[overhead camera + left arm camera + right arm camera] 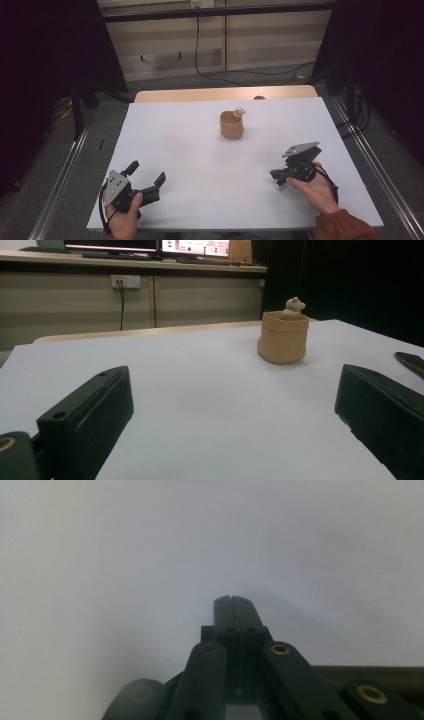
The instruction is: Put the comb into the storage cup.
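Item: tan pot (231, 125) with a small pale bear figure (239, 112) peeking over its far rim. Stands upright on the white desk (200, 165), right of centre and toward the far edge, nothing else near it

Build, as judged: soft-sided, with a rolled rim and slightly slumped walls, possibly fabric or moulded clay; the surface looks matte, so probably not slippery. Likely light. If soft, the walls would give under a squeeze; if ceramic, the rim could chip. The bear (294, 306) seems loose inside and may tip out if the pot is tilted

Hold: across the body below the rim, jaws on opposite walls, or one jaw inside and one outside the near rim, away from the bear. The bear itself is small and rounded, so a light pinch at its head

Left gripper (147, 178): held in a hand near the desk's near-left corner, jaws spread wide and empty, aimed toward the pot (282, 337)

Right gripper (276, 176): held in a hand toward the near-right corner, jaws pressed together with nothing between them (233, 602), pointing down at bare desk

Room: broad open surface between both grippers and the pot. The far edge lies close behind the pot; the side edges are well apart from it
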`<state>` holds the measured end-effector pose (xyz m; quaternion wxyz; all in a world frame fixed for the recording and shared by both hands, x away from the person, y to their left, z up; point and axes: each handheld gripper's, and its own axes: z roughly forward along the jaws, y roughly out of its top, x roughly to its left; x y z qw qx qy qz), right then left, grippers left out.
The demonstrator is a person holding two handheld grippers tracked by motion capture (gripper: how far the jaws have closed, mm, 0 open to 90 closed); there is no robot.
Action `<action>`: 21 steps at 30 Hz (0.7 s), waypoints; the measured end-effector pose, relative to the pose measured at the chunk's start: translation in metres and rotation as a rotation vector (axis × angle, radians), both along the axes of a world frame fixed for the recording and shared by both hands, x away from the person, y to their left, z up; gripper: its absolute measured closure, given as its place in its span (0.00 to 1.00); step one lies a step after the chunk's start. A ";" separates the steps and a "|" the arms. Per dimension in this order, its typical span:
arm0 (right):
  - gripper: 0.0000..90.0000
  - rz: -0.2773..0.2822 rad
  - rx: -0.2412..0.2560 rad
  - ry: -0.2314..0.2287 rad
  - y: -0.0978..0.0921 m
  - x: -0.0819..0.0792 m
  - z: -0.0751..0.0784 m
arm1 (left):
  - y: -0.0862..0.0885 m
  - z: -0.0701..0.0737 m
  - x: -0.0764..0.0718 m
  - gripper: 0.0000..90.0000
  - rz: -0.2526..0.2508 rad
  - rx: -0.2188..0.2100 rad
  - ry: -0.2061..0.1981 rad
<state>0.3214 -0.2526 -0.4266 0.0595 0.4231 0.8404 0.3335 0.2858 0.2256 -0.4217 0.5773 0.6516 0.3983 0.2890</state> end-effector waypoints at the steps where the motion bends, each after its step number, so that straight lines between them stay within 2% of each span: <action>1: 1.00 0.004 -0.005 0.004 0.000 -0.001 -0.001 | 0.000 0.000 0.000 0.02 -0.001 0.001 0.001; 3: 1.00 0.004 -0.013 0.024 -0.002 -0.002 -0.005 | 0.000 0.000 0.000 0.02 -0.005 0.003 0.000; 8: 1.00 0.005 -0.015 0.036 -0.004 -0.003 -0.007 | 0.000 0.000 0.001 0.02 -0.004 0.009 0.000; 21: 1.00 0.032 -0.018 0.043 -0.001 -0.005 -0.008 | 0.000 0.000 0.001 0.02 -0.007 0.009 0.001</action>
